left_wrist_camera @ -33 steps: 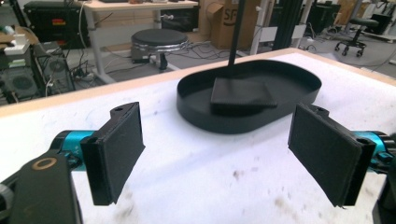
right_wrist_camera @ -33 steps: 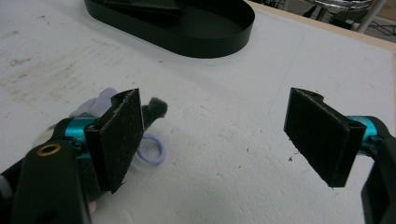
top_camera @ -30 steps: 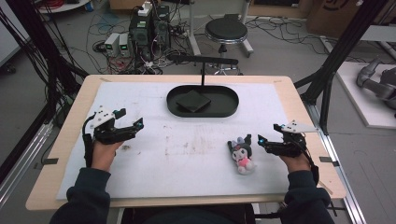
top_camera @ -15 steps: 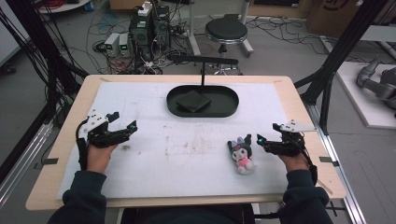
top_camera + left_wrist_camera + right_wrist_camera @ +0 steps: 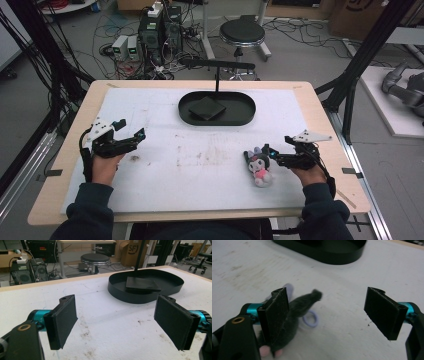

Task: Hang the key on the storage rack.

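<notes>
The right gripper (image 5: 276,154) sits low over the near right of the table (image 5: 320,120), jaws spread wide with nothing between them. In the right gripper view (image 5: 327,307) the plush (image 5: 294,312) lies partly behind the left pad, its dark ear reaching into the gap, and a small lilac ring (image 5: 310,318) sits on the sheet beside it. From the high view, the plush (image 5: 259,165) lies on the white sheet (image 5: 200,165) just left of the right gripper's tips, near them; whether a tip touches it cannot be told.

The left gripper (image 5: 131,134) hovers at the near left, well apart from the plush, jaws also wide and empty. In the left gripper view (image 5: 116,321) stained white sheet shows between the pads.

Farther off, at the middle of the table, stands a black oval tray (image 5: 187,113) with a dark flat square (image 5: 206,107) in it. A thin post (image 5: 216,82) rises at the tray's far edge. Beyond the table stands a stool (image 5: 242,33).
</notes>
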The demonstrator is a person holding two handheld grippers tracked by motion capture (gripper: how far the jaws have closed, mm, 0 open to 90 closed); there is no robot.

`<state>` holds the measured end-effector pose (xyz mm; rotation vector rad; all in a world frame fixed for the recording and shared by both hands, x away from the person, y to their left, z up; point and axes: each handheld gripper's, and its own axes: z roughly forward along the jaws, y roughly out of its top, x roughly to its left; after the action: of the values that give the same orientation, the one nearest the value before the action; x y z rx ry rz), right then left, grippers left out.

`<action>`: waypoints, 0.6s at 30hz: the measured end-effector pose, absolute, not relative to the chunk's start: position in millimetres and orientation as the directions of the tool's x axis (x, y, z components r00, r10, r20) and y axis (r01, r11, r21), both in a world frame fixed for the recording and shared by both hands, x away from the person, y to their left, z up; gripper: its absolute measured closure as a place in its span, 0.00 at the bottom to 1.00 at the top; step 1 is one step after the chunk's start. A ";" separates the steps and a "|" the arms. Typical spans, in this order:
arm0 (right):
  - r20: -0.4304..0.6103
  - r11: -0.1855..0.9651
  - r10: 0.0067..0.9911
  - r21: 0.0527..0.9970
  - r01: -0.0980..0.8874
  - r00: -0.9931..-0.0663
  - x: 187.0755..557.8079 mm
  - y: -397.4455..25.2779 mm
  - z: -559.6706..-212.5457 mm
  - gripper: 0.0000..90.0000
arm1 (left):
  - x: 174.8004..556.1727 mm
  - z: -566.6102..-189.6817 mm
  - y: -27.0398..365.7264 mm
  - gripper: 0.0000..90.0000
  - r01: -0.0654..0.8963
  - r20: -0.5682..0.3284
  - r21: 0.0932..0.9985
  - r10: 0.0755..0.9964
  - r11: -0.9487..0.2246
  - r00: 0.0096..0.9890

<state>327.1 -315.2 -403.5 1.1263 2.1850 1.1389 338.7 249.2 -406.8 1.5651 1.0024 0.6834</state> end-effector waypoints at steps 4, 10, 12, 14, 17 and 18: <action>-0.004 0.369 0.785 0.807 0.461 -0.620 323.5 -301.5 -401.8 0.23 | 340.8 -408.4 249.6 0.20 0.252 -0.090 0.967 0.874 -0.039 0.478; -0.010 0.403 0.769 0.784 0.472 -0.639 319.1 -286.1 -401.6 0.23 | 340.5 -408.5 248.5 0.21 0.260 -0.093 0.965 0.872 -0.041 0.481; -0.020 0.422 0.766 0.770 0.479 -0.643 316.9 -280.3 -402.4 0.23 | 341.3 -409.4 248.2 0.21 0.266 -0.091 0.963 0.871 -0.047 0.482; -0.022 0.431 0.767 0.759 0.489 -0.642 316.8 -277.7 -403.2 0.23 | 342.1 -410.2 247.5 0.21 0.273 -0.092 0.961 0.871 -0.050 0.483; -0.036 0.440 0.774 0.748 0.497 -0.632 315.2 -275.0 -402.8 0.23 | 341.3 -410.3 246.6 0.21 0.277 -0.090 0.959 0.870 -0.055 0.484; -0.037 0.428 0.786 0.753 0.500 -0.617 313.6 -272.9 -402.1 0.23 | 340.5 -410.3 246.3 0.21 0.276 -0.090 0.959 0.870 -0.055 0.486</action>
<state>313.6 -272.9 -402.1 1.0963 2.3025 1.0208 340.5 246.3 -410.3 1.5988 1.0132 0.6542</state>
